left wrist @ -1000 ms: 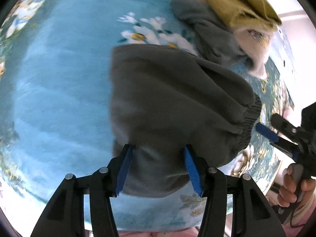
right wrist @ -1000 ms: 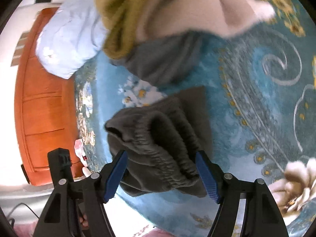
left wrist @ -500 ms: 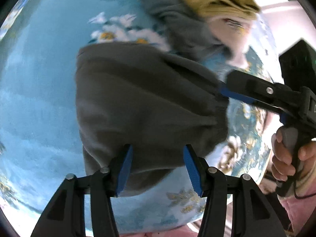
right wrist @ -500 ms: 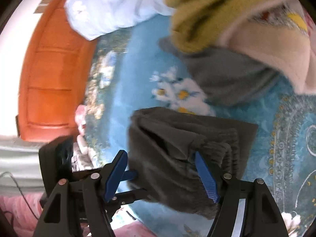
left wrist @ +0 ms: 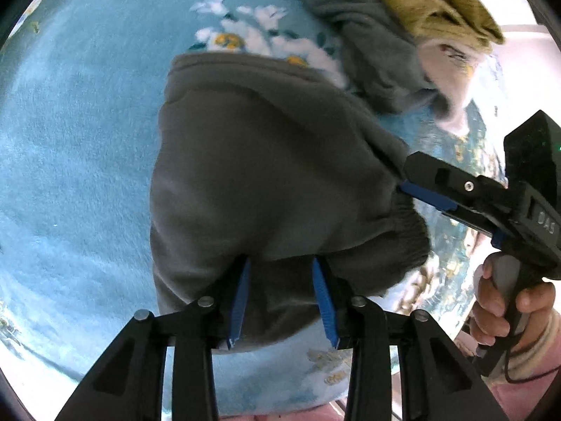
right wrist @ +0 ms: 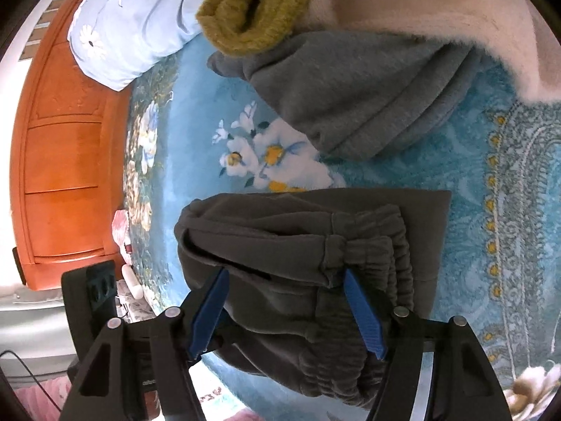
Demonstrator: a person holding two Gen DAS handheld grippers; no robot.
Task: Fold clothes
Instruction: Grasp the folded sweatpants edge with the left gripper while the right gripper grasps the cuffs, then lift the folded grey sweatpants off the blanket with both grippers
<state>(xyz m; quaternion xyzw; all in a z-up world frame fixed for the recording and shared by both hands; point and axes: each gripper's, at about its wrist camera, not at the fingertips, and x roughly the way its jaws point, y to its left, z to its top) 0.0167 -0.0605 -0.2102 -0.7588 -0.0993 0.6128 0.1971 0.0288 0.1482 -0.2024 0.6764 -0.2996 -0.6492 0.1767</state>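
With the left gripper [left wrist: 282, 298] jaws closing around the folded dark trousers [left wrist: 273, 182] on the blue floral blanket [left wrist: 77, 147], only the top layer may be pinched, while the elastic waistband between the parted right gripper [right wrist: 285, 310] jaws is left ungripped, so the fold could be dragged open.

dark grey sweatpants [left wrist: 273, 182] lie folded on blue blanket [left wrist: 77, 147].
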